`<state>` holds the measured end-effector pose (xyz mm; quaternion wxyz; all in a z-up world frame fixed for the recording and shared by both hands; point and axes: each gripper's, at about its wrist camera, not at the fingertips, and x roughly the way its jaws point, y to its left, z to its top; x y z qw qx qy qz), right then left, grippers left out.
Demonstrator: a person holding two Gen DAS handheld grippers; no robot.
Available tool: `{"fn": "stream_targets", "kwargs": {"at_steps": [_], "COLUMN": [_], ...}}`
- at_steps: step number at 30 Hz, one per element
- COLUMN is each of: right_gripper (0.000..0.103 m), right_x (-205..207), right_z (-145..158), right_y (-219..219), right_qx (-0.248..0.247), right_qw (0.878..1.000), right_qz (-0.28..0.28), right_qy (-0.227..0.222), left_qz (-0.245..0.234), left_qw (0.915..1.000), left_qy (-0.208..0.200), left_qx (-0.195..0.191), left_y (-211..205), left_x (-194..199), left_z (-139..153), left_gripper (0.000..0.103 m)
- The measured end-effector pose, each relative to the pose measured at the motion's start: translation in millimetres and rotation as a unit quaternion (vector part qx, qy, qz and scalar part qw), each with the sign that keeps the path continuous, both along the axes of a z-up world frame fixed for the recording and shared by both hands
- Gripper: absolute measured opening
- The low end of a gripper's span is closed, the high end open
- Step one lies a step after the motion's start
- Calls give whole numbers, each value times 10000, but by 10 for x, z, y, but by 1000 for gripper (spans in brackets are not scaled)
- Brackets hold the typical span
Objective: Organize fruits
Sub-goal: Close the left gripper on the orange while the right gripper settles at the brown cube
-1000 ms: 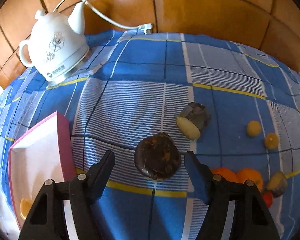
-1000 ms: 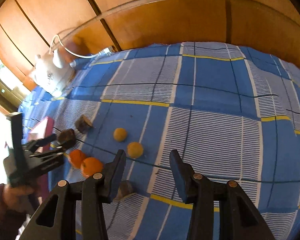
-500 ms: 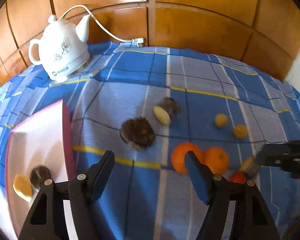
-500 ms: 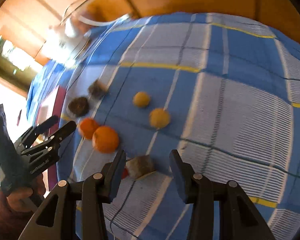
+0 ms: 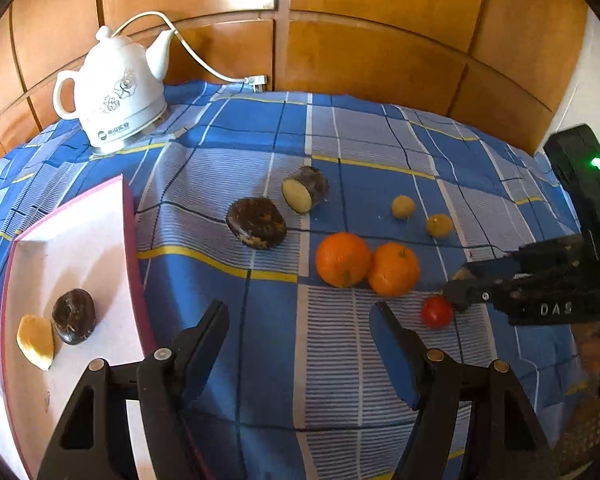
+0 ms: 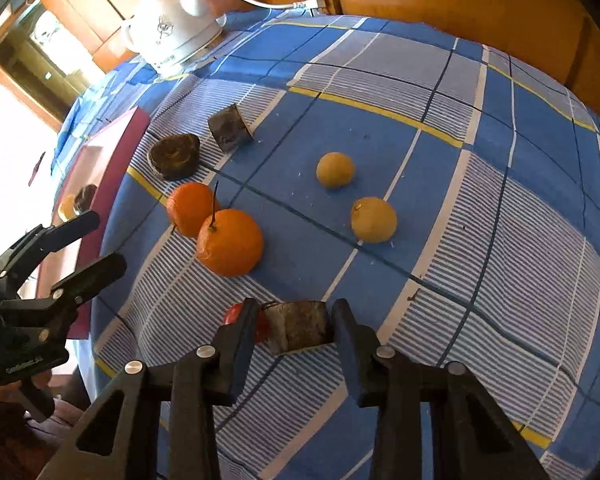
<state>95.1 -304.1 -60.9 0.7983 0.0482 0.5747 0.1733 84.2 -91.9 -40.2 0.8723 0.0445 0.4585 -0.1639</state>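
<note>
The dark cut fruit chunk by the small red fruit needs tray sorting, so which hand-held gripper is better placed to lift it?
Right hand-held gripper: its jaws have just been closing around the chunk. The left hand-held gripper hangs open over bare cloth.

Ahead of the left gripper, wood panelling point(image 5: 340, 52) fills the back wall, catching a bright glare. A blue checked cloth point(image 5: 260, 360) spreads below it, and off to its far left daylight pours through a doorway point(image 6: 28, 80).
</note>
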Motion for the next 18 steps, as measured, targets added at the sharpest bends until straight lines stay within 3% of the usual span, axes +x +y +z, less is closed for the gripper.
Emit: {"fn": "stream_targets", "kwargs": {"at_steps": [4,8,11,15,18], "right_gripper": [36,36,36,36,36], "right_x": [7,13,44,44,41], "right_z": [1,-4,-17,-14,-15], "right_y": [-2,-7,11,17,14], "right_qx": [-43,-42,-82,-146,-166], "right_qw": [10000,10000,10000,9999,9999], "right_qz": [71,37,15,39,44], "right_qy": [-2,23,48,16,11], "left_qz": [32,-110,-206,-66,106], "left_qw": [9995,9995,9994,9973,9940], "left_qy": [268,258,261,594,810], "left_qx": [-153,-110,-108,-416,-724], "left_y": [-4,-98,-180,-205,-182], "left_x": [18,72,202,455,576], "left_z": [-77,-71,-61,-134,-189], "left_gripper": [73,71,65,57,56]}}
